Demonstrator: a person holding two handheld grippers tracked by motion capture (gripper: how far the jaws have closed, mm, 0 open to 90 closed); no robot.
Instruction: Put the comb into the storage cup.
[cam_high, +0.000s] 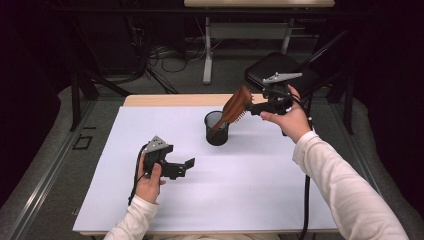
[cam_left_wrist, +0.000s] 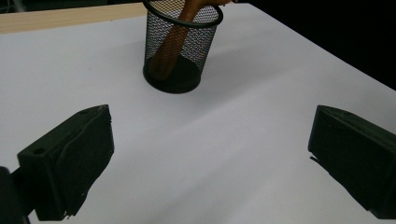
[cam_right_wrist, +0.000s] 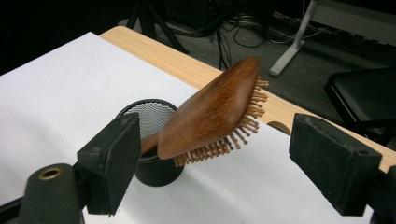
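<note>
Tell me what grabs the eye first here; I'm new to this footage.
A wooden hairbrush leans handle-down in a black mesh cup at the far middle of the white sheet. The right gripper hangs open at the brush head; the left gripper waits open, nearer the person.

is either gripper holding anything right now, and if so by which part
Nothing is held. The right gripper stands open beside the wooden hairbrush, whose handle rests in the mesh cup. The left gripper is open over the white sheet.
</note>
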